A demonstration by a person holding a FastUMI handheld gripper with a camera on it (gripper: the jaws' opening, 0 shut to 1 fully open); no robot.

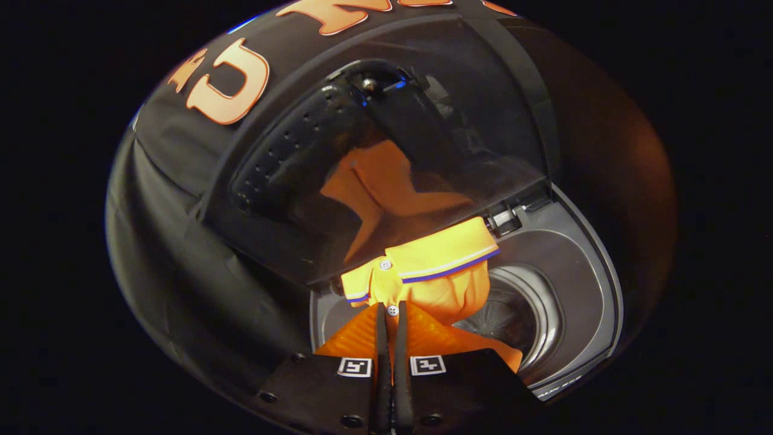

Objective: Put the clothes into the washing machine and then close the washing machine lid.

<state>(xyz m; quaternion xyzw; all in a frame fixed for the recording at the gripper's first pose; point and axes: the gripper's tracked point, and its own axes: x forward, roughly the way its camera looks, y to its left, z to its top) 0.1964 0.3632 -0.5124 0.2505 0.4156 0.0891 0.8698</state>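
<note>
An orange polo shirt (444,272) with a white-and-blue striped collar and white buttons hangs from my gripper (391,314), whose two fingers are shut on the cloth at its placket. The shirt hangs just above the washing machine's open top (580,272), over the left part of the drum opening (513,314). The machine's dark glass lid (392,151) stands raised beyond the shirt and mirrors the orange cloth. The lower part of the shirt is hidden behind my fingers.
The grey rim of the machine (607,302) curves round on the right. The lid's hinge (507,217) sits just right of the shirt's collar. Black booth cloth (181,254) hangs to the left and behind the machine.
</note>
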